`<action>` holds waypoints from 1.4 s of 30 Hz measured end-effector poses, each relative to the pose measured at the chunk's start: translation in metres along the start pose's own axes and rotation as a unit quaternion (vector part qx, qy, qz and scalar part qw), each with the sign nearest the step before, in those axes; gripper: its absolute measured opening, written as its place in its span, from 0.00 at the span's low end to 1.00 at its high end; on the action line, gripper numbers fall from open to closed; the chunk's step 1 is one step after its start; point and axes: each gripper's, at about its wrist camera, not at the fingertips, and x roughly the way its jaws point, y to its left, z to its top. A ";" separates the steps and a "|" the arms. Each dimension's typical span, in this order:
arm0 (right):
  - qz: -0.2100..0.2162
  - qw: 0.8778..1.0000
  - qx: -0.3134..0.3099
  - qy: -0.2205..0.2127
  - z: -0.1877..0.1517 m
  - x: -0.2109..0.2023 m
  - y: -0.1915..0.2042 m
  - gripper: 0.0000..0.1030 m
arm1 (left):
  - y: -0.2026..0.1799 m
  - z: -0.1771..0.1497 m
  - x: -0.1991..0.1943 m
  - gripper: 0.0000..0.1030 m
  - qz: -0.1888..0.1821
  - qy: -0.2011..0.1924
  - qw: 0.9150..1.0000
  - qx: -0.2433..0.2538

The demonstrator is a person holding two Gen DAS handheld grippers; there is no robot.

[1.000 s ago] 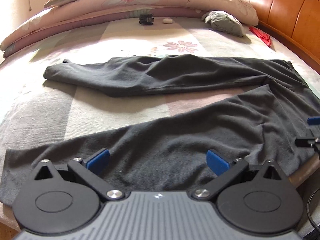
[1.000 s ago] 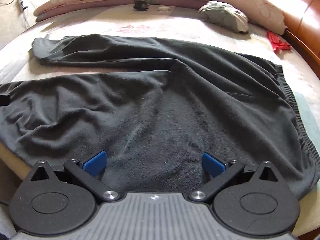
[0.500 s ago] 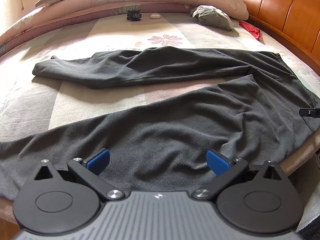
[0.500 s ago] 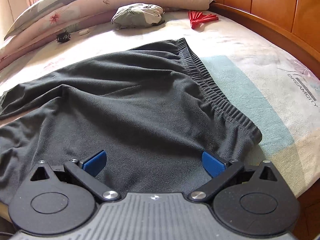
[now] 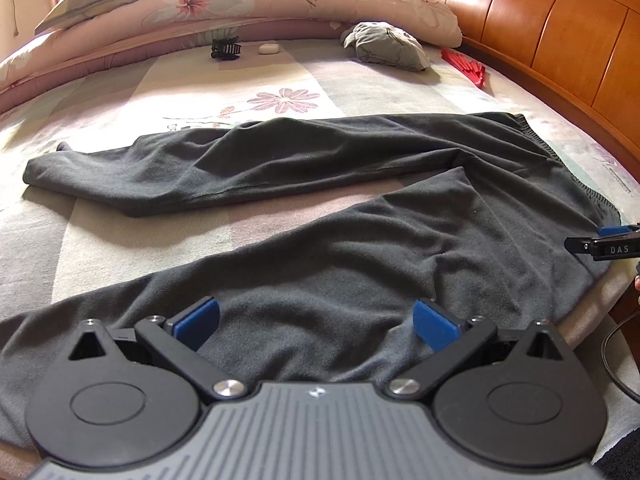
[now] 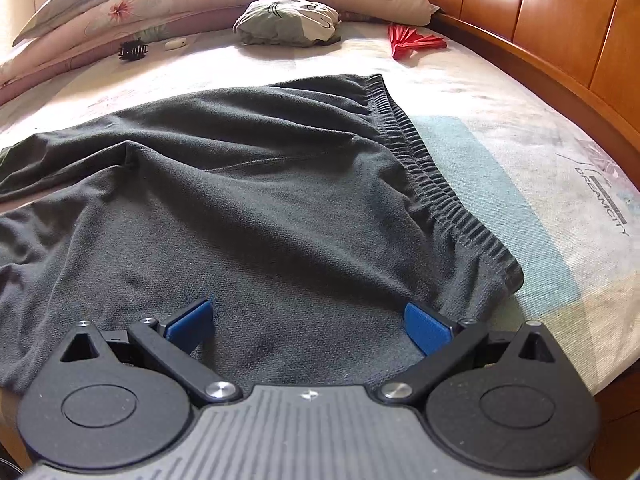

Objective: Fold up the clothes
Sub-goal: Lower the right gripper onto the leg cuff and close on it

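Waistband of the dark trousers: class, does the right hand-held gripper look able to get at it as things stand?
Probably yes. The right hand-held gripper is open over the dark trousers, and the ribbed waistband lies just to its right with nothing on it or in between.

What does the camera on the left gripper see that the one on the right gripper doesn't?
Only the left wrist view shows both trouser legs stretched out to their cuffs, the pink flower print on the bedspread, and the tip of the right gripper at the frame's edge.

Only the right wrist view shows the ribbed elastic waistband up close and the teal stripe beside it.

Both show the dark grey trousers, the black hair claw, the grey-green bundle, the red fan and the wooden headboard.
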 end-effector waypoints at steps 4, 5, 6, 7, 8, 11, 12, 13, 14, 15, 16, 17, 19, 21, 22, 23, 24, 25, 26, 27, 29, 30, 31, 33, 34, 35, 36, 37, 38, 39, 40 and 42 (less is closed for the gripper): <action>-0.007 1.000 0.009 0.016 0.006 0.001 0.001 1.00 | 0.015 -0.005 0.021 0.99 -0.020 0.022 0.999 -0.016; -0.011 1.000 0.013 0.023 0.008 0.001 0.001 1.00 | 0.019 -0.006 0.020 0.99 -0.024 0.020 0.999 -0.014; -0.016 0.999 0.016 0.030 0.011 0.000 0.004 1.00 | 0.024 -0.008 0.019 0.99 -0.028 0.018 0.999 -0.013; -0.021 0.999 0.020 0.038 0.014 -0.001 0.006 1.00 | 0.028 -0.009 0.018 0.99 -0.032 0.016 0.999 -0.012; -0.023 0.999 0.020 0.038 0.018 -0.004 0.010 1.00 | 0.033 -0.010 0.016 0.99 -0.033 0.012 0.999 -0.012; -0.014 1.000 -0.002 0.023 0.040 -0.013 0.032 1.00 | 0.064 -0.008 0.001 0.99 -0.007 -0.007 1.000 -0.027; -0.008 1.000 -0.014 0.015 0.049 -0.016 0.042 1.00 | 0.078 -0.007 -0.003 0.99 0.005 -0.011 0.999 -0.038; 0.005 0.999 -0.031 0.011 0.059 -0.016 0.061 1.00 | 0.092 -0.006 -0.007 0.99 0.016 -0.013 0.998 -0.051; 0.021 0.999 -0.049 0.008 0.070 -0.015 0.081 1.00 | 0.106 -0.005 -0.010 0.99 0.028 -0.013 0.997 -0.064; 0.036 0.997 -0.068 0.004 0.081 -0.014 0.102 1.00 | 0.119 -0.006 -0.013 0.99 0.039 -0.011 0.996 -0.074; 0.052 0.995 -0.086 0.001 0.092 -0.012 0.122 1.00 | 0.132 -0.007 -0.017 0.99 0.051 -0.010 0.995 -0.083; 0.067 0.992 -0.104 -0.002 0.102 -0.011 0.142 1.00 | 0.143 -0.009 -0.021 0.99 0.061 -0.009 0.994 -0.086; 0.098 0.985 -0.141 -0.009 0.124 -0.009 0.183 1.00 | 0.163 -0.013 -0.031 0.99 0.076 -0.008 0.993 -0.087; 0.129 0.976 -0.177 -0.016 0.145 -0.006 0.224 1.00 | 0.179 -0.016 -0.040 0.99 0.083 -0.007 0.993 -0.083; 0.144 0.970 -0.198 -0.016 0.152 -0.004 0.253 1.00 | 0.187 -0.017 -0.044 0.99 0.086 -0.005 0.993 -0.081; 0.157 0.962 -0.222 -0.016 0.158 -0.001 0.280 1.00 | 0.195 -0.018 -0.048 0.99 0.090 -0.004 0.993 -0.079; 0.169 0.954 -0.246 -0.018 0.163 0.003 0.306 1.00 | 0.202 -0.019 -0.052 0.99 0.097 -0.003 0.992 -0.077; 0.181 0.945 -0.272 -0.017 0.168 0.008 0.334 1.00 | 0.208 -0.019 -0.053 0.99 0.099 -0.002 0.992 -0.075; 0.191 0.937 -0.292 -0.018 0.170 0.012 0.358 1.00 | 0.212 -0.018 -0.053 0.99 0.100 -0.001 0.992 -0.074; 0.200 0.929 -0.310 -0.018 0.172 0.017 0.381 1.00 | 0.216 -0.017 -0.053 0.99 0.101 -0.001 0.992 -0.072; 0.214 0.914 -0.346 -0.012 0.172 0.026 0.429 1.00 | 0.222 -0.016 -0.050 0.99 0.099 -0.004 0.993 -0.071; 0.219 0.906 -0.363 -0.007 0.169 0.030 0.453 1.00 | 0.224 -0.016 -0.048 0.99 0.097 -0.006 0.993 -0.075; 0.222 0.897 -0.382 -0.004 0.167 0.035 0.476 1.00 | 0.225 -0.016 -0.046 0.99 0.095 -0.008 0.992 -0.079; 0.210 0.888 -0.408 -0.008 0.161 0.045 0.507 1.00 | 0.228 -0.019 -0.044 0.99 0.085 -0.013 0.992 -0.088; 0.203 0.884 -0.421 -0.007 0.158 0.050 0.521 1.00 | 0.228 -0.021 -0.042 0.99 0.083 -0.012 0.993 -0.089; 0.199 0.882 -0.427 -0.002 0.156 0.057 0.528 1.00 | 0.229 -0.023 -0.041 0.99 0.080 -0.012 0.993 -0.090; 0.197 0.881 -0.431 0.004 0.155 0.063 0.533 1.00 | 0.230 -0.025 -0.040 0.99 0.078 -0.011 0.993 -0.092; 0.195 0.879 -0.435 0.010 0.155 0.069 0.539 1.00 | 0.231 -0.027 -0.039 0.99 0.076 -0.010 0.993 -0.093; 0.189 0.879 -0.438 0.012 0.155 0.073 0.541 0.99 | 0.232 -0.029 -0.038 0.99 0.076 -0.010 0.993 -0.094; 0.181 0.879 -0.441 0.009 0.157 0.076 0.541 0.99 | 0.234 -0.031 -0.037 0.99 0.075 -0.011 0.992 -0.097; 0.171 0.881 -0.441 0.001 0.159 0.077 0.538 0.99 | 0.236 -0.031 -0.036 0.99 0.073 -0.013 0.992 -0.101; 0.165 0.888 -0.429 -0.009 0.170 0.080 0.529 0.99 | 0.238 -0.032 -0.033 0.99 0.071 -0.016 0.992 -0.108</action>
